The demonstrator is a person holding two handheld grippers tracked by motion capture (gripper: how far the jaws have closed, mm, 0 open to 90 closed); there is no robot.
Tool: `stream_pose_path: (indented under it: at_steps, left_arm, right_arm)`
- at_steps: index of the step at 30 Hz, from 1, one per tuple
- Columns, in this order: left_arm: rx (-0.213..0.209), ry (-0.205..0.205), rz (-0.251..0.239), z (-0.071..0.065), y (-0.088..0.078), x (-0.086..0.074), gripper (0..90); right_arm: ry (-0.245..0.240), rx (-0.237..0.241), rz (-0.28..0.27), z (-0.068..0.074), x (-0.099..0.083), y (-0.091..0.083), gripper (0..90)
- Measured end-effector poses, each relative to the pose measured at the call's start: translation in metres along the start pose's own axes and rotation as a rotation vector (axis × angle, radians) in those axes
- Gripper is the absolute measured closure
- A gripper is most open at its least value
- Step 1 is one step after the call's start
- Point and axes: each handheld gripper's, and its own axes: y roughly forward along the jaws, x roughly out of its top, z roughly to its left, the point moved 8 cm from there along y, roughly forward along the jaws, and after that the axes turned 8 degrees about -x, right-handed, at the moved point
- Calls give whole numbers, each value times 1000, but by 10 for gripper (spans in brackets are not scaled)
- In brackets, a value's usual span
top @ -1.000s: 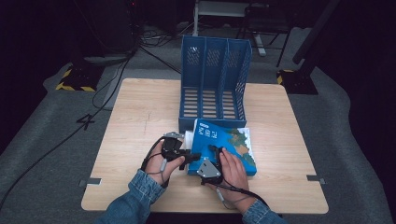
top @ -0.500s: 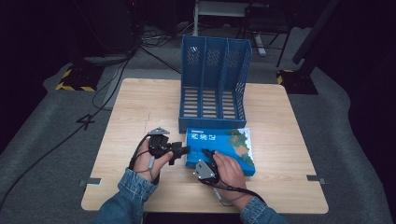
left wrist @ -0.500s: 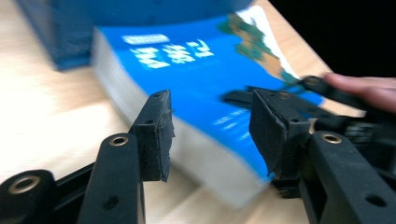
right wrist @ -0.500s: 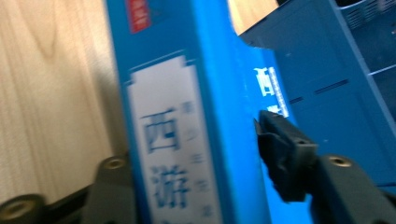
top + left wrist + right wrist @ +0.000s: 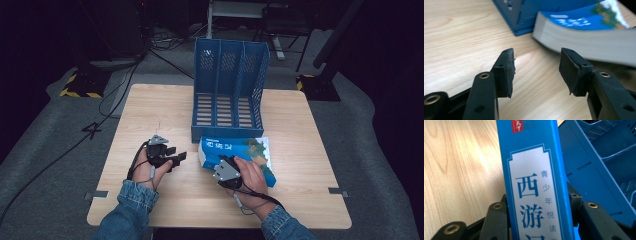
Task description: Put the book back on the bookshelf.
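The book (image 5: pixel 240 152) lies on the counter (image 5: pixel 150 115) just in front of the blue file rack (image 5: pixel 227 92), spine toward the person. The right gripper (image 5: pixel 223 167) has just been closing and now clamps the spine, evidently to stand the volume up for filing. The left gripper (image 5: pixel 172 157) sits apart to the left, its jaws having just been opening with nothing between them. The rack's three compartments appear empty, the nearest presumably intended for the book.
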Motion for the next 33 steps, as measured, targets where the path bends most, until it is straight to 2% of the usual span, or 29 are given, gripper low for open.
stream_pose_path:
  at_steps: [6,7,13,18,20,23,30,33]
  left_arm:
    - [76,54,25,19,0,-6,420]
    - [90,65,30,23,1,-8,416]
    - [138,75,82,39,4,-18,416]
    - [146,83,89,44,4,-20,412]
    - [154,90,107,47,5,-22,407]
    - [156,112,140,52,7,-27,396]
    - [152,180,145,54,9,-28,360]
    - [152,194,138,54,11,-28,329]
  right_arm:
    - [47,6,-10,-13,4,-6,598]
    - [72,6,-13,-20,5,-10,602]
    - [110,-1,-18,-32,7,-19,607]
    - [165,25,-14,-44,11,-32,610]
    - [184,26,-14,-49,12,-36,611]
    - [216,29,-21,-58,14,-42,612]
    - [250,34,-44,-74,15,-55,614]
    - [268,41,-59,-81,16,-60,614]
